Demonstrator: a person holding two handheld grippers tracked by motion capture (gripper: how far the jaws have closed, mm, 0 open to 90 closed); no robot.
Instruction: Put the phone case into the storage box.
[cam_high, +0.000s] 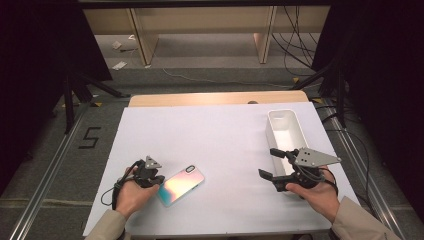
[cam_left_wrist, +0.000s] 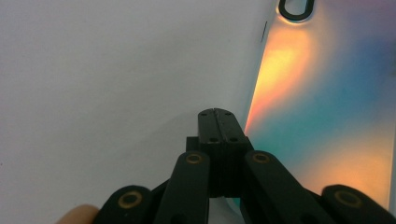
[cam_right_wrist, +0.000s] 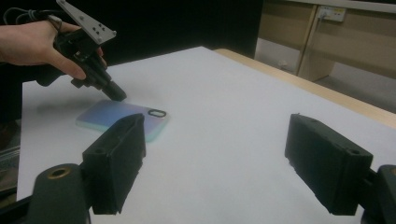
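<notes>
A flat phone (cam_high: 180, 185) with a glossy, rainbow-sheen back and rounded corners lies on the matte white counter (cam_high: 220, 140), near its front edge and left of centre. The left hand-held gripper (cam_high: 154, 181), of black plastic with a grey three-cornered plate on top, has its jaws pressed together on nothing, the tips down at the phone's left edge; whether they touch it cannot be told. The right hand-held gripper (cam_high: 267, 162) hovers well apart to the right, its blocky jaws spread wide, beside a smooth white rectangular bin (cam_high: 295, 121).
</notes>
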